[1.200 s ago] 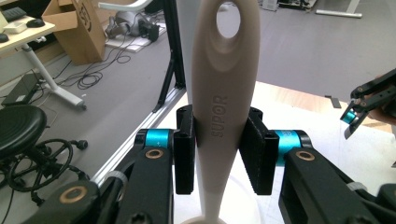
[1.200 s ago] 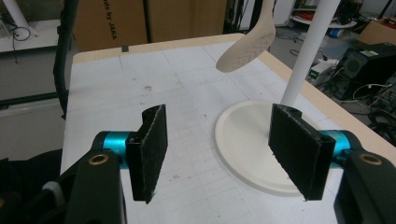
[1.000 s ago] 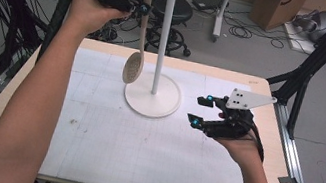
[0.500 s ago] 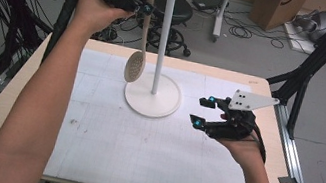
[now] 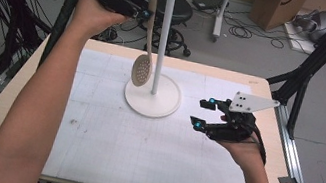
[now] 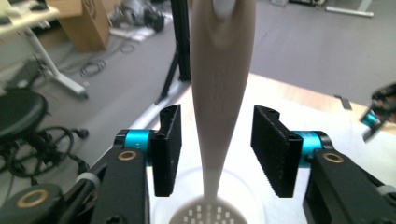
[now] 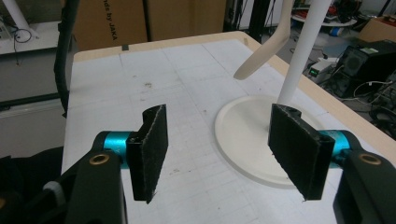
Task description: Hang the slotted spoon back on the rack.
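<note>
A beige slotted spoon [image 5: 141, 71] hangs by the top of its handle from a hook of the white rack [image 5: 164, 36], its bowl low beside the pole. My left gripper [image 5: 144, 13] is raised at the upper handle. Its jaws have just been opening. In the left gripper view the handle [image 6: 219, 93] stands between the black pads [image 6: 168, 149] with a gap on each side, and a white hook shows in the hole at its top. My right gripper [image 5: 202, 112] hovers open over the mat, right of the rack's round base [image 5: 168, 107], with nothing between its jaws [image 7: 219, 112].
The rack stands at the back middle of a white gridded mat [image 5: 140, 153] on a wooden table [image 5: 10, 110]. In the right gripper view the spoon bowl [image 7: 259, 58] and the pole [image 7: 299, 60] are ahead. An office chair [image 5: 182, 13], boxes, cables and black frame posts lie beyond the far edge.
The left gripper's jaws have opened off the spoon handle. The spoon has shifted slightly toward the pole and now hangs from the hook. The right hand has stayed in place.
</note>
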Demonstrator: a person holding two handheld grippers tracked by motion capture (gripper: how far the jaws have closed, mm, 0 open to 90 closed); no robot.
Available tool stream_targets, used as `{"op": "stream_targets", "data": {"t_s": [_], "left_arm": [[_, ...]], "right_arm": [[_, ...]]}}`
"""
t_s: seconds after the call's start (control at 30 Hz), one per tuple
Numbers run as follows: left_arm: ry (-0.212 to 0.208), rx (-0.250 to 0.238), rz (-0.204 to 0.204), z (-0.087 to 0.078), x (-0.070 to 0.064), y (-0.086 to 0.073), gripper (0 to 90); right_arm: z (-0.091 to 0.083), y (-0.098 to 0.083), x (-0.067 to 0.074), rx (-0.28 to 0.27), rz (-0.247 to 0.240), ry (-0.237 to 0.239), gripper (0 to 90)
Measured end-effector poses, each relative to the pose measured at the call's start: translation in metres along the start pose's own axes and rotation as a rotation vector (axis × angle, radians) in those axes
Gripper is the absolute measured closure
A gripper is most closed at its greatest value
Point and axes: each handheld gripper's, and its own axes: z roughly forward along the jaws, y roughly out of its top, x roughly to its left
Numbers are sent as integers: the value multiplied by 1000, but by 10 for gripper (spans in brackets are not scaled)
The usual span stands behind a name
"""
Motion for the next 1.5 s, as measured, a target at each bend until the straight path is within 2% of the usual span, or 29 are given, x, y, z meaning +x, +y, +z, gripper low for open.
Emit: {"op": "stream_targets", "data": {"t_s": [0.1, 0.2, 0.27, 0.33, 0.43, 0.5, 0.77, 0.8, 1.13, 1.27, 1.5], "left_arm": [[-8, -34, -13, -7, -1, -9, 488], [0, -14, -20, -11, -1, -19, 458], [-12, -35, -31, -15, -2, -27, 438], [-17, -23, -39, -17, -3, -34, 425], [-20, -32, -45, -22, -5, -44, 395], [-13, -15, -43, -25, -8, -49, 379], [-22, -53, -52, -39, -14, -70, 328], [-21, -57, -52, -41, -15, -72, 324], [-46, -87, -38, -51, -36, -98, 233], [-43, -87, -36, -53, -46, -113, 192], [-61, -109, -48, -53, -56, -139, 160]], "right_arm": [[0, 0, 1, -3, -3, 0, 375], [1, 1, 1, -4, -7, -3, 375], [2, 1, 2, -1, -4, -4, 375], [2, 2, 2, -7, -10, -6, 375], [2, 3, 2, -9, -10, -9, 375], [3, 3, 3, -8, -6, -8, 375], [4, 3, 2, -8, -10, -18, 375], [3, 3, 2, -7, 1, -15, 375], [0, 1, 0, -7, 10, -32, 371], [-1, -2, 0, -10, 13, -37, 365], [-4, -11, -1, -5, 32, -46, 352]]}}
